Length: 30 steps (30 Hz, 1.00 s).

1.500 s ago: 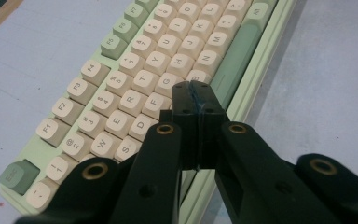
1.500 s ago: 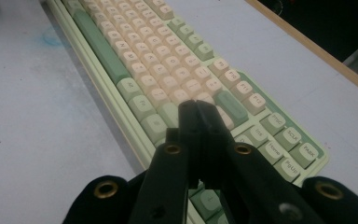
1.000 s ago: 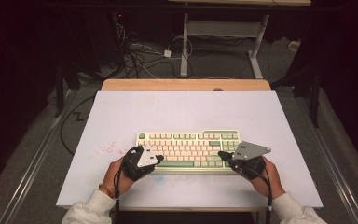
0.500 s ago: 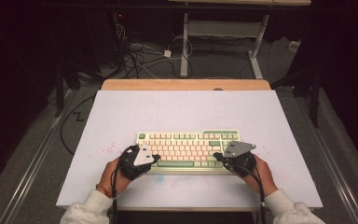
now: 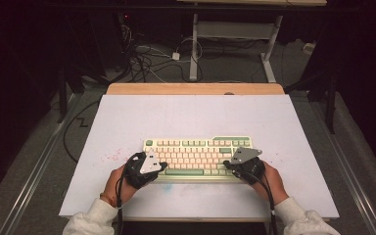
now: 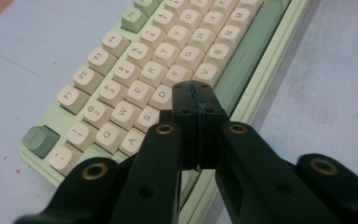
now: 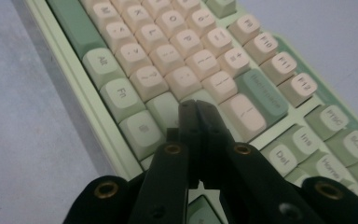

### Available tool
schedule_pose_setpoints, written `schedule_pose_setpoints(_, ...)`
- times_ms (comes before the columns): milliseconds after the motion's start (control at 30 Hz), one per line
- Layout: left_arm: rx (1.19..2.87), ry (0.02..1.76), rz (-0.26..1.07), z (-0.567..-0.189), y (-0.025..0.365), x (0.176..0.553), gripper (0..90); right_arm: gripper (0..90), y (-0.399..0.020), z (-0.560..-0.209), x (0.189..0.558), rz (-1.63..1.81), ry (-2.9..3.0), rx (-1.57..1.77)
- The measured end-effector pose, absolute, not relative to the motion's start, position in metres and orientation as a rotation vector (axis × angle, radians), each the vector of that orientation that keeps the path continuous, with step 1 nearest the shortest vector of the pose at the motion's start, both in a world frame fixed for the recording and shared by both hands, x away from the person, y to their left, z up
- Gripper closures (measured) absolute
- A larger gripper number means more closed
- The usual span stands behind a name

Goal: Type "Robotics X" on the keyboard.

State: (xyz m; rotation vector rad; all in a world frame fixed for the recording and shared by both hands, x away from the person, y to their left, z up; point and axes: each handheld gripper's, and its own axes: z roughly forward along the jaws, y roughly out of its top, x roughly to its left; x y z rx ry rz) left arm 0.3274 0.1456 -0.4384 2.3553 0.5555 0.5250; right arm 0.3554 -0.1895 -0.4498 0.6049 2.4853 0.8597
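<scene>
- Keyboard lies near the front edge of the tabletop.
- We hold left gripper and right gripper over keys, jaws closed, empty; typing seems just starting.
</scene>
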Motion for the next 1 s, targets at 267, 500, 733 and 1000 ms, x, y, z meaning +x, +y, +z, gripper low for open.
schedule_pose_setpoints(267,2.348,0.568,0.533,-0.438,0.149,0.328,87.1,90.0,-0.190,-0.449,0.356,0.856,2.490,0.610)
schedule_pose_setpoints(500,2.344,0.583,0.546,-0.436,0.154,0.329,87.2,90.0,-0.189,-0.450,0.355,0.852,2.484,0.609)
schedule_pose_setpoints(733,2.341,0.600,0.556,-0.435,0.159,0.331,87.2,90.0,-0.189,-0.450,0.355,0.854,2.483,0.606)
schedule_pose_setpoints(1000,2.338,0.625,0.562,-0.435,0.165,0.333,87.2,90.0,-0.189,-0.450,0.354,0.854,2.480,0.607)
